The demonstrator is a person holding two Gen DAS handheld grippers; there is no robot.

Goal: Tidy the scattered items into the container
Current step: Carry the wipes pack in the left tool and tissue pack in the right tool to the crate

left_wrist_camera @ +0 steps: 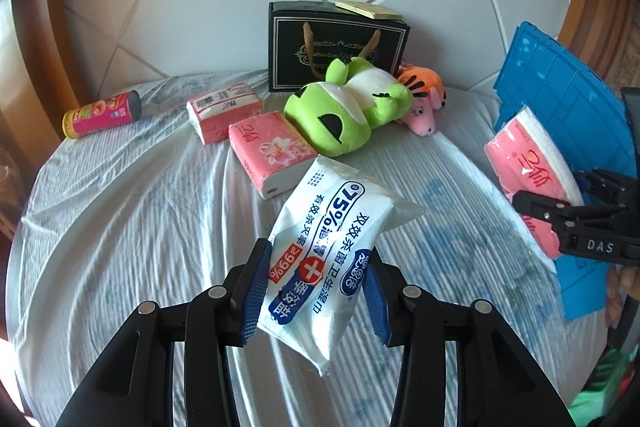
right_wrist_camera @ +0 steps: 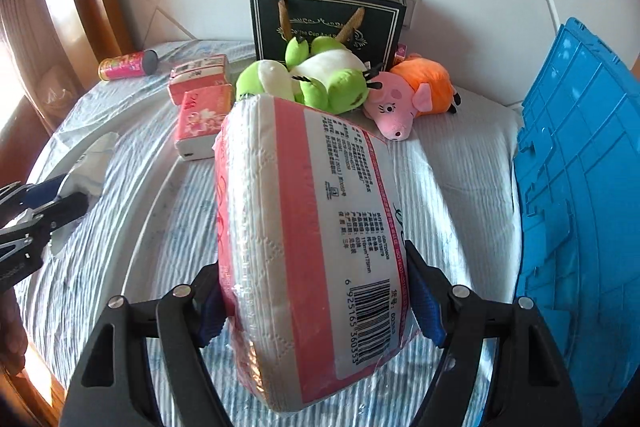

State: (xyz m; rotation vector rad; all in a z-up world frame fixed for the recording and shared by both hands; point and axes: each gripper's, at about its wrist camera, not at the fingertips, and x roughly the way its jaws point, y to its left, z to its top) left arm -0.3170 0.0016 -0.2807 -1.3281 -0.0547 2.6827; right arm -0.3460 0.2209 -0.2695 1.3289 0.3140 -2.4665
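— Holding anything, those two? Start at the jaws.

— Both loaded. The left gripper (left_wrist_camera: 316,291) has its jaws clenched on a white wet-wipes pack (left_wrist_camera: 332,259), gripped across its width near the lower end, long axis running up and away from the jaws. The right gripper (right_wrist_camera: 316,303) grasps a pink tissue pack (right_wrist_camera: 308,227) the same way, long axis pointing away toward the toys.

— And the container?

— The blue crate (right_wrist_camera: 580,207) stands at the right edge of the bed (left_wrist_camera: 140,207). The right gripper is much nearer; in the left view its pack sits right against the crate's wall. I'd judge it drops first, the left following across.

— Any writing?

— The wipes read "75%" and "99%" amid Chinese text. The tissue pack shows a barcode beginning 6 925165. "DAS" is printed on the right gripper's body. Behind the green frog plush (left_wrist_camera: 344,115), the black gift bag (left_wrist_camera: 336,47) says "Coffee Cup".

— Still loose?

— Two pink tissue packs (left_wrist_camera: 248,131), a pink can (left_wrist_camera: 102,115), a pink pig plush (right_wrist_camera: 396,103).
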